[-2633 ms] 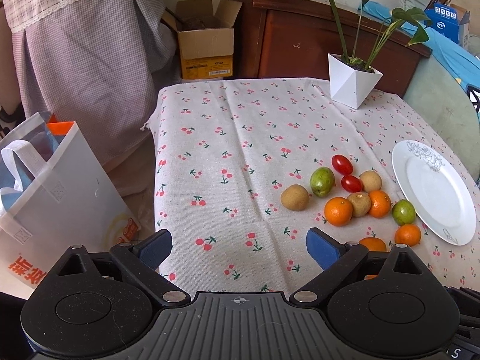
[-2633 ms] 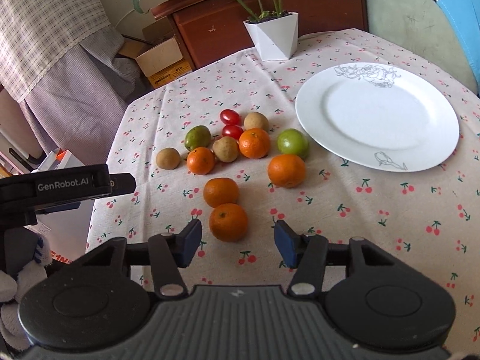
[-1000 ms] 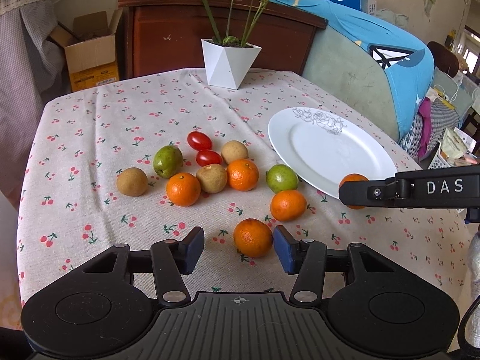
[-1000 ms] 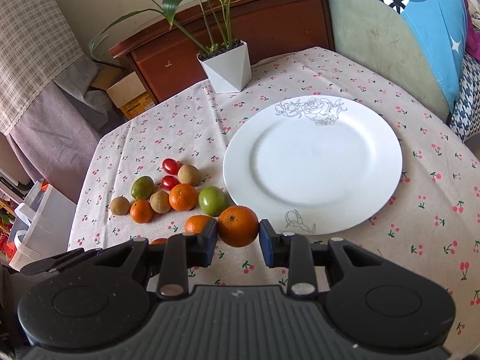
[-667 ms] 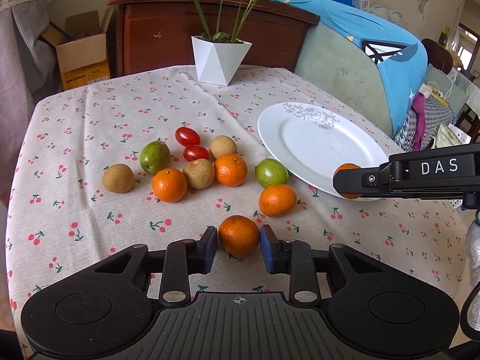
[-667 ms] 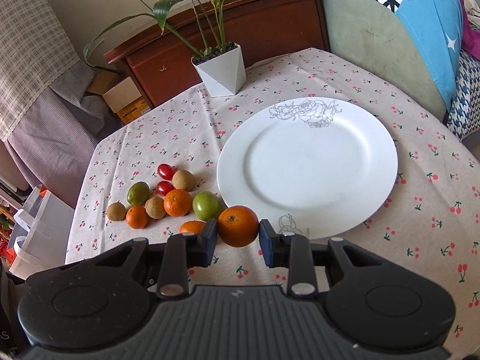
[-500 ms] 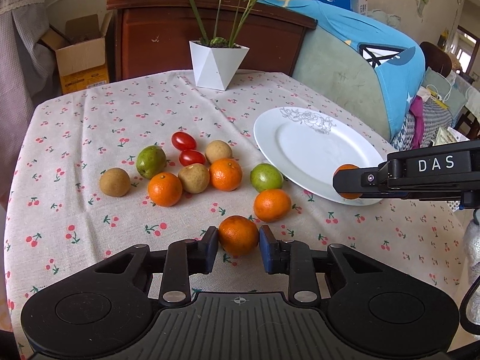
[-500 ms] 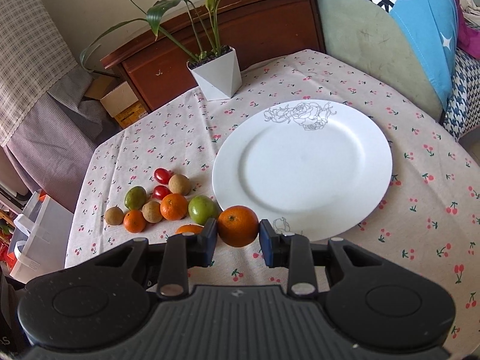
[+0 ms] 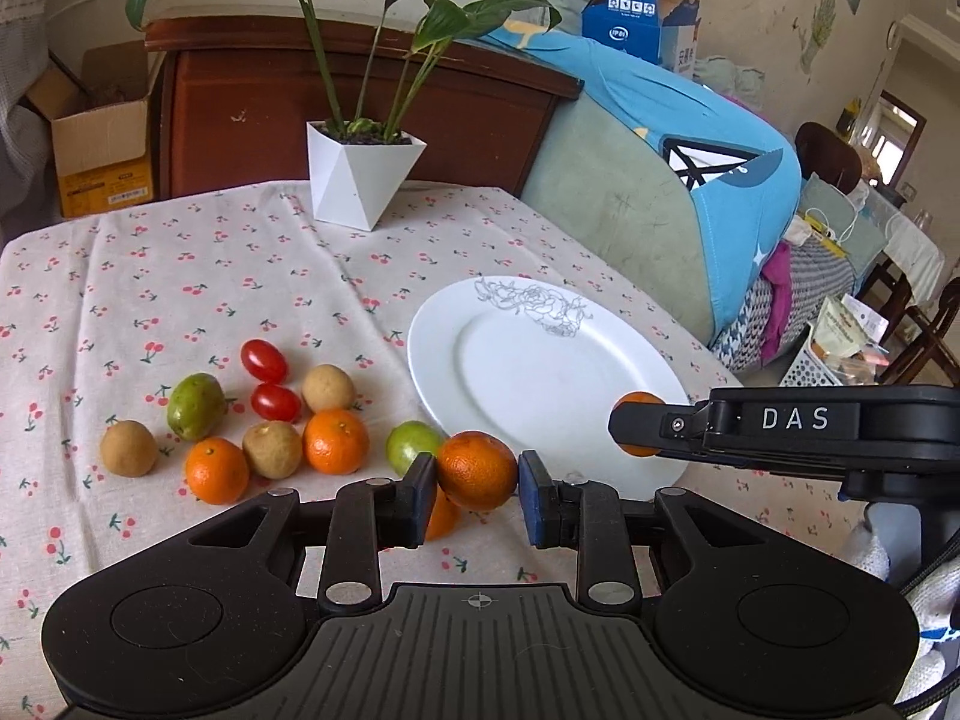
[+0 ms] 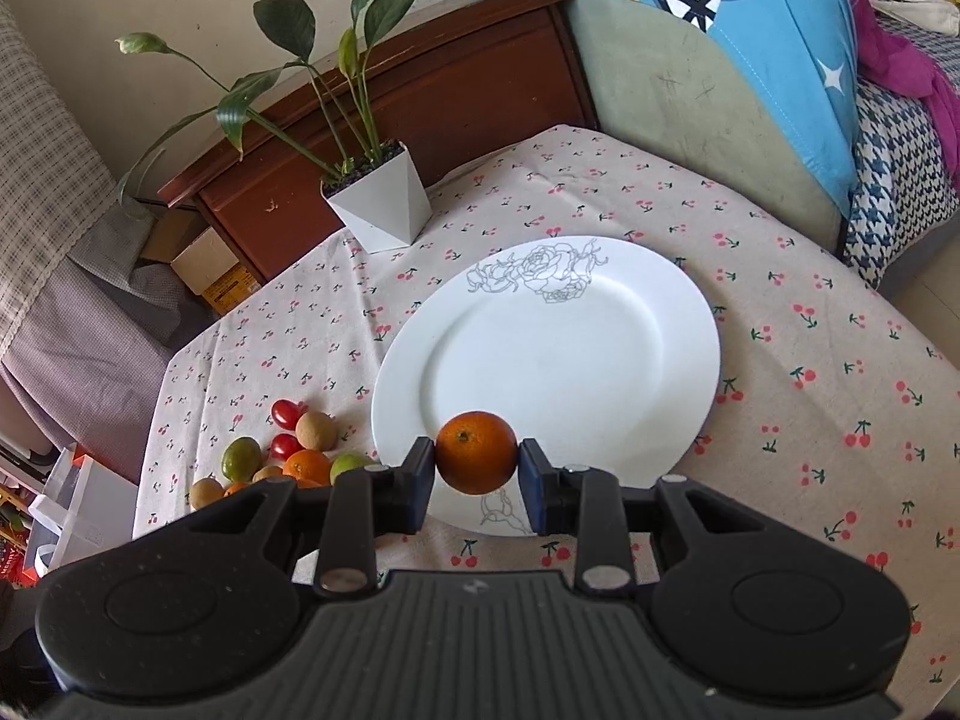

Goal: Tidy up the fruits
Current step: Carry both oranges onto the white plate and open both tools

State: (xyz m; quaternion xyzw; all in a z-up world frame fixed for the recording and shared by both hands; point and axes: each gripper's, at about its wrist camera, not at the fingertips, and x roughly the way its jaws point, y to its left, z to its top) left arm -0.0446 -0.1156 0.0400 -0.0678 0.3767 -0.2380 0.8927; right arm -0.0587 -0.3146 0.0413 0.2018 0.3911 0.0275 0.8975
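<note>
R tongs [image 9: 637, 423], "DAS" label [image 9: 794, 419]

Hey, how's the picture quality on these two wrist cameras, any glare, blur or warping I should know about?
Left wrist view: strong fisheye bending at the edges, dark vignette corners; the orange in the left tongs is sharp, and the doorway far right is washed out. Right wrist view: same barrel warp; soft daylight, no harsh glare on the plate, and the orange in the right tongs is crisp.

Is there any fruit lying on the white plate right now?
No, the white plate is bare; the orange over its near rim is clamped in the right gripper.
</note>
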